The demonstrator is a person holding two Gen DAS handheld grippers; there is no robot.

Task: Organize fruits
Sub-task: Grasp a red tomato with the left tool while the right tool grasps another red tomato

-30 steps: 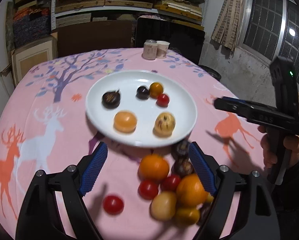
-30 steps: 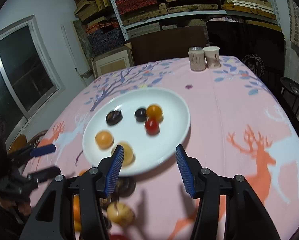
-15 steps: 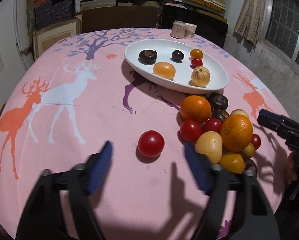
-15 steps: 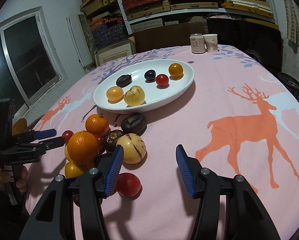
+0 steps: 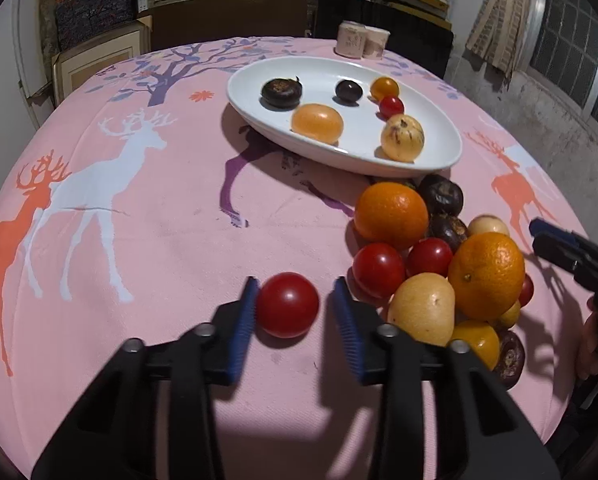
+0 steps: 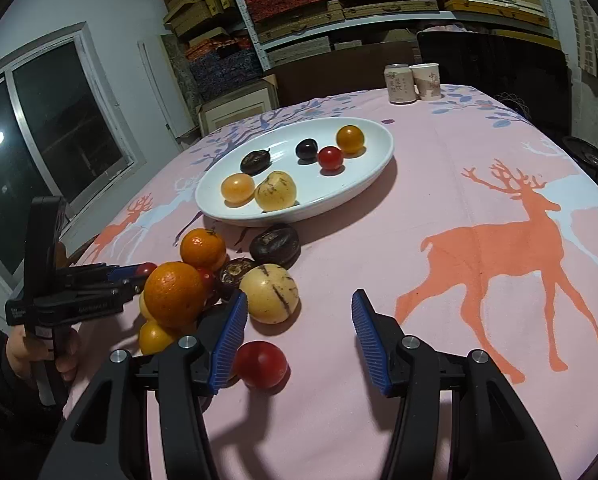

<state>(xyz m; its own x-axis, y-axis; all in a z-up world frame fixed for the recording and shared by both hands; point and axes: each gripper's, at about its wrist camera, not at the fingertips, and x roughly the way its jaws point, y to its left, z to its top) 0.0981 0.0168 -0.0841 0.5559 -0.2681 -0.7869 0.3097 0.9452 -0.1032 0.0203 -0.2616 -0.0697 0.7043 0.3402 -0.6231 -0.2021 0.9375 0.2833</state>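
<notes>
Left gripper [image 5: 295, 312]: held low over the pink tablecloth [image 5: 159, 240], jaws apart, set either side of a lone red tomato [image 5: 287, 305]. The left blue pad [image 5: 245, 318] is seen touching the tomato; a small gap is seen at the other pad. The tomato is round, so no long axis or heading can be told; it rests on the cloth, just left of the fruit pile [image 5: 439, 264].

Right gripper [image 6: 297, 334]: jaws spread wide, nothing between them; another red tomato [image 6: 261, 364] lies just beside its left pad.

White oval plate [image 5: 435, 152]: six fruits are held; its long axis is seen running from far left to near right in the left wrist view.
</notes>
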